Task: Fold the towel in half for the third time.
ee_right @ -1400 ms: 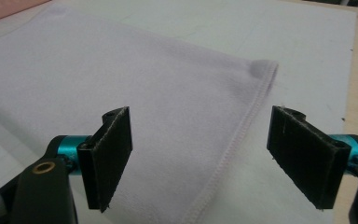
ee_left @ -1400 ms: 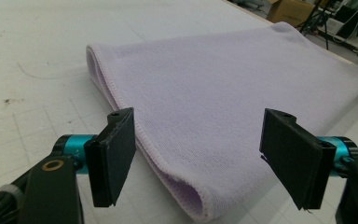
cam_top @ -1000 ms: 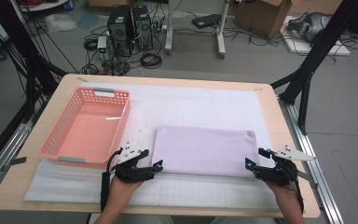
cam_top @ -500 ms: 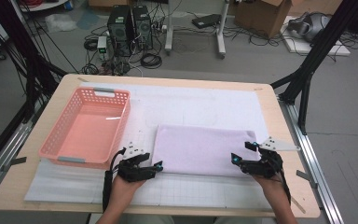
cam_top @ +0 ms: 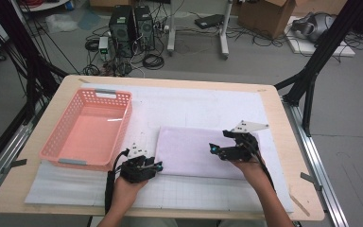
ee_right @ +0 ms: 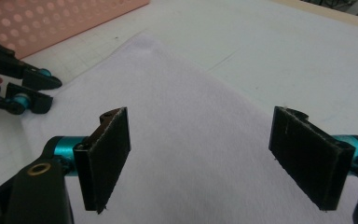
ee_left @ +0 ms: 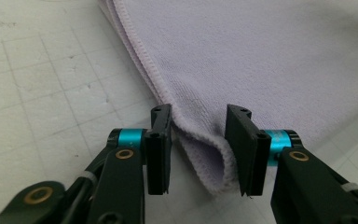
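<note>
Folding step: the left gripper [ee_left: 198,154], jaws just closing, straddles the corner of the towel [cam_top: 196,151] at the mat's 5 o'clock, the right gripper [ee_right: 212,156] hovers wide open and empty over it, next needing to grip.

A folded towel [cam_top: 201,150] lies on a mat [cam_top: 194,104] that covers most of a table [cam_top: 283,137], toward the near edge and right of centre. A basket [cam_top: 89,127] sits on the mat to the towel's left, just beside it. The left gripper [cam_top: 157,166] is at the towel's near left corner, which lies between its jaws, and the right gripper [cam_top: 212,150] hovers over the towel's right half. Behind the table, computer towers [cam_top: 130,26] and cables [cam_top: 153,60] are on the floor.
</note>
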